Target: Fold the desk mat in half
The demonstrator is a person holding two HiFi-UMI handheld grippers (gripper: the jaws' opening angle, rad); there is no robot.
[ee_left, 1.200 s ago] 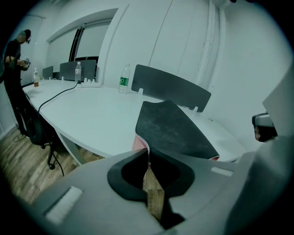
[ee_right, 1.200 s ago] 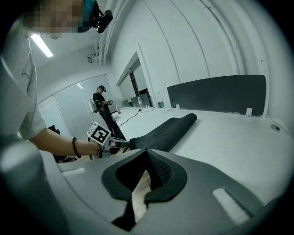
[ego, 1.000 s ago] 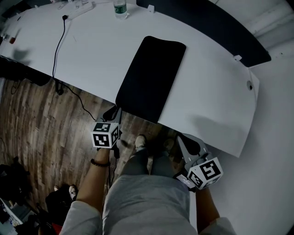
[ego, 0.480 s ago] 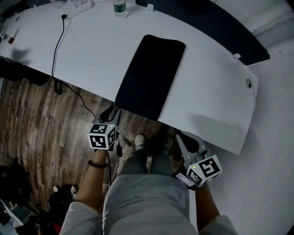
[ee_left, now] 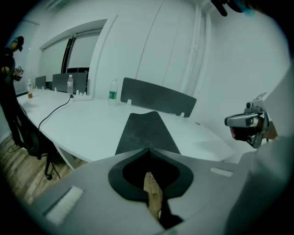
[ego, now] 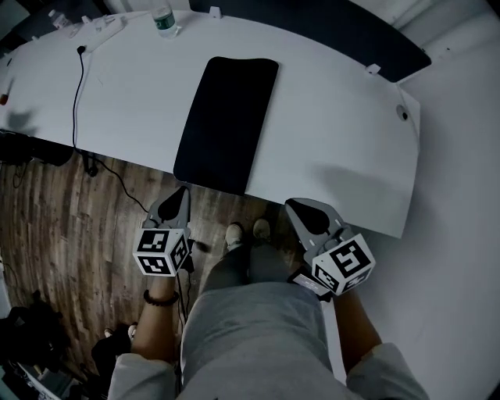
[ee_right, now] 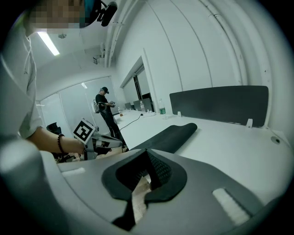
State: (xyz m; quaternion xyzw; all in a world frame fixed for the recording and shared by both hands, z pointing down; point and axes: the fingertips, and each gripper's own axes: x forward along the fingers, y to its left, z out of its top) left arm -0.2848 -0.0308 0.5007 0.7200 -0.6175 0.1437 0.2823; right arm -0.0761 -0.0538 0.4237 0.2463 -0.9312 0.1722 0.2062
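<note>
Black desk mat (ego: 226, 123) lies flat, untouched — left gripper (ego: 180, 195) and right gripper (ego: 301, 209) both closed, empty.

Left tool (ego: 180, 193) and right tool (ego: 296, 206) hover closed, empty.

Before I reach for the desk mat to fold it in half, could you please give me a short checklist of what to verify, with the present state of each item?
1. Mat lies flat and unfolded on the table: ok.
2. Nothing lies on the mat: ok.
3. Bottle and cable are apart from the mat: ok.
4. Left tool is open for a grasp: not ok; it is shut and empty.
5. Right tool is open for a grasp: not ok; it is shut and empty.
6. Tools are at the mat's near edge: not ok; both are short of the table, above the floor.
</note>
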